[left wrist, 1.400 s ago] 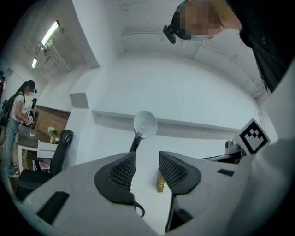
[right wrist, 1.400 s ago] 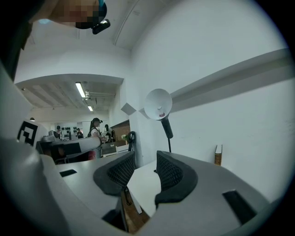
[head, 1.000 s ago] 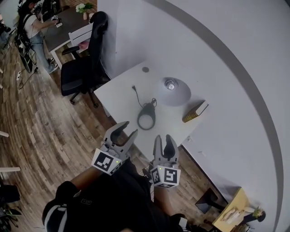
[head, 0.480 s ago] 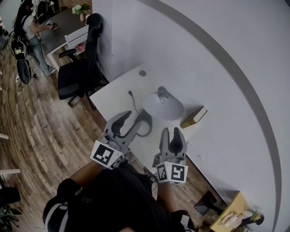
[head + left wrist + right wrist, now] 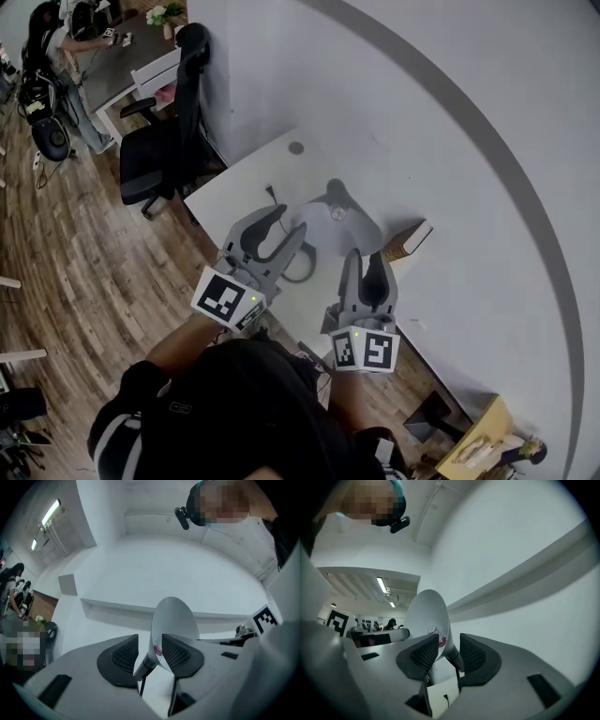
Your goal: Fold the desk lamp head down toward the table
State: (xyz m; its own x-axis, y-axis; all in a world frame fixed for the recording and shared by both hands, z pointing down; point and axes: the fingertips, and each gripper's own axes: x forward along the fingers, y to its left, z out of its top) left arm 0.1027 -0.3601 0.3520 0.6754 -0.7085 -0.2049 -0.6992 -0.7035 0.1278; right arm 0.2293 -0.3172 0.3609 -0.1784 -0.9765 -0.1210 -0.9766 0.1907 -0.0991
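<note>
on the white table [image 5: 234, 192], toward its wall side, stands the desk lamp [image 5: 349, 228]. its grey shade is tipped so that the head view sees the closed back of the cone. the lamp's ring-shaped base [image 5: 302, 272] lies nearer the table's front edge, partly hidden behind the left gripper [image 5: 292, 223]. a black cable [image 5: 274, 195] lies on the tabletop toward the table's far end.

the left gripper reaches in over the table's front edge, raised above the top. its jaws stand wide apart. in the left gripper view the lamp's neck [image 5: 148, 660] rises in the gap between the pads, and the shade [image 5: 174, 618] stands almost edge-on just past them. neither pad can be seen pressing on the lamp.

the right gripper [image 5: 370, 255] also comes in over the table's front edge, closer to the table's right end and under the rim of the shade. its jaws have just been closing a little, yet a clear gap shows between them. in the right gripper view the neck runs through that gap with the shade above it. i cannot tell whether a pad touches the lamp.

a book [image 5: 405, 240] lies at the table's right end against the wall. a small round grommet [image 5: 296, 147] sits in the tabletop at the table's far end. a black office chair [image 5: 164, 141] stands on the wooden floor [image 5: 84, 262] just off that far end. a person [image 5: 58, 47] stands at another desk well beyond the table.
</note>
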